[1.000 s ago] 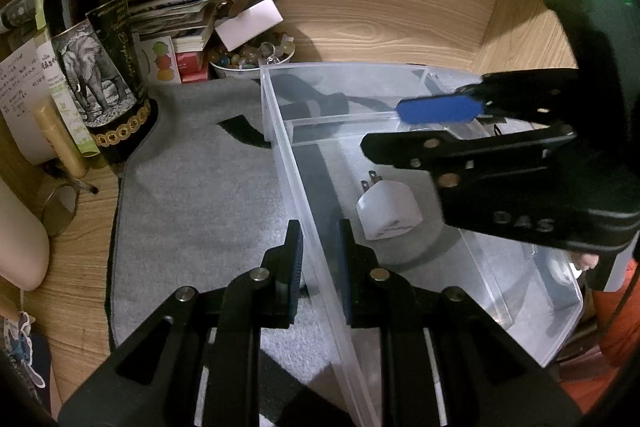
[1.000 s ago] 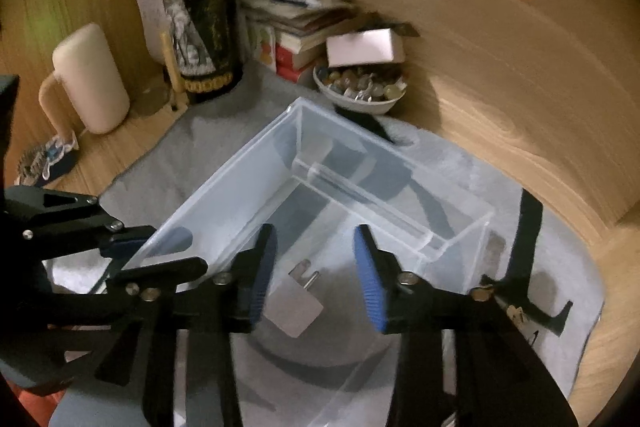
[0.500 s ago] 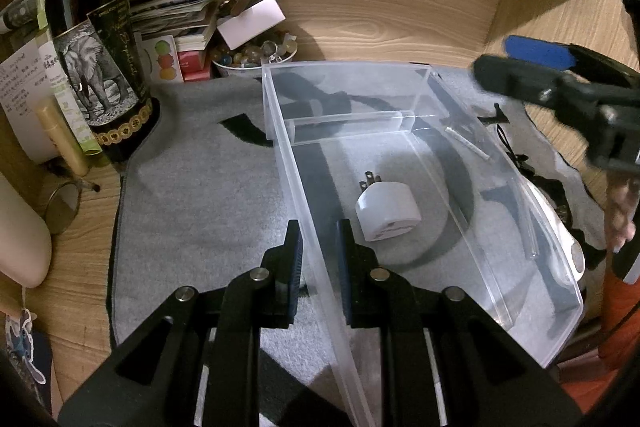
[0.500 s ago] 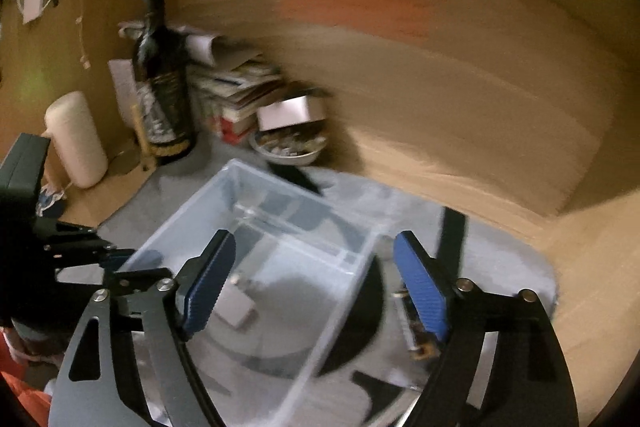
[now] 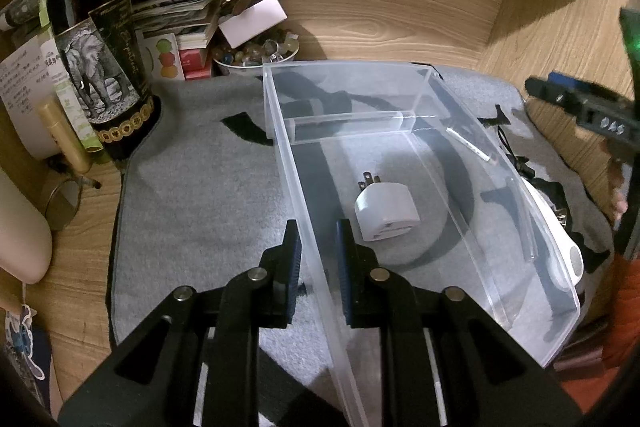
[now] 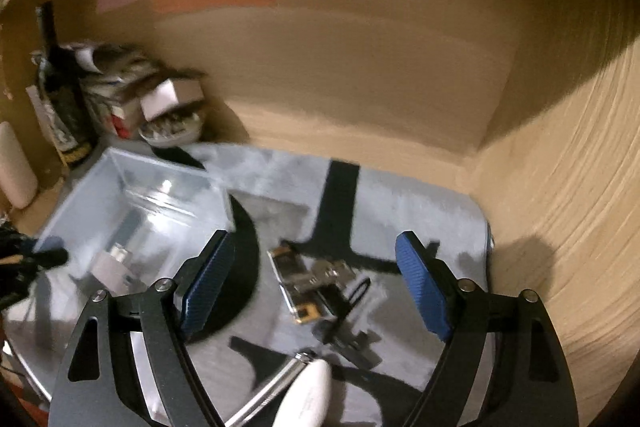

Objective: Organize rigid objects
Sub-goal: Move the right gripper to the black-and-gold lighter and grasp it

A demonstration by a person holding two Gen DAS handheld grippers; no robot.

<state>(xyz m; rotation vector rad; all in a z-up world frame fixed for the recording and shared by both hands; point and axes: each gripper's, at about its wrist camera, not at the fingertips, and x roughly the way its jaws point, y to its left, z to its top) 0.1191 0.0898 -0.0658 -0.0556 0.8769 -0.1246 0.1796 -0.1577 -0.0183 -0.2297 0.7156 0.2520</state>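
On the far left of the desk (image 5: 400,7) stood a dark bottle (image 5: 96,67) with an elephant on its label. Next to it were a pile of papers and boxes (image 5: 176,23) and a small bowl (image 5: 256,53) full of little round things. A grey mat (image 5: 192,195) lay flat over the desk.

In the middle sat a clear plastic box (image 5: 420,95) on the mat. The left tool (image 5: 316,259) was pinched on the box's near side wall, one finger outside and one inside, holding it steady. Inside the box lay a white plug (image 5: 386,211) with its metal prongs pointing away. So one thing was already put away, I think.

More to the right, outside the box, some things still waited on the mat. There was a little circuit board (image 6: 294,283) with metal parts, some small black pieces (image 6: 352,343) near it, and a white thing with a metal tip (image 6: 308,391) closest to the camera. The right wrist view was blurry, so I could not tell just what they were.

The right tool (image 6: 316,287) hung above those things with its blue fingers (image 6: 424,291) wide apart and nothing between them. It looked ready to come down on the circuit board. Most of the job was still left to do.
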